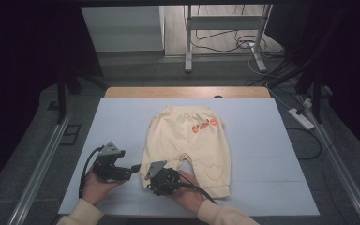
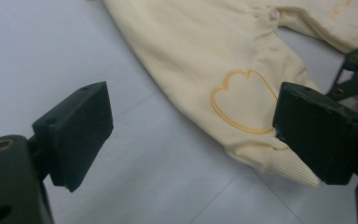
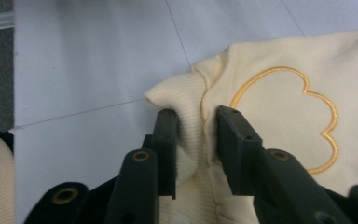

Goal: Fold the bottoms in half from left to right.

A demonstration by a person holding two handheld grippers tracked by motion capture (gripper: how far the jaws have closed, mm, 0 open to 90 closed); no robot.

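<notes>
1. Currently a pair of pale yellow baby pants (image 1: 183,140) lies flat at the centre of the high view, on the white sheet (image 1: 122,117) covering the desk, waistband toward the top of the frame.
2. Right hand-held gripper (image 3: 196,140) is pinching the ribbed cuff (image 3: 186,100); fabric bunches between its jaws in the right gripper view, next to the embroidered heart outline (image 3: 284,116). Grip is at the hem, probably so that leg can be lifted or folded over.
3. Left hand-held gripper (image 1: 133,168) sits lower left in the high view, just off the pants' edge; its jaws are spread wide with nothing between them.
4. Seen from the left gripper view, the leg runs diagonally to the lower right; likely waiting to take a second corner.
</notes>
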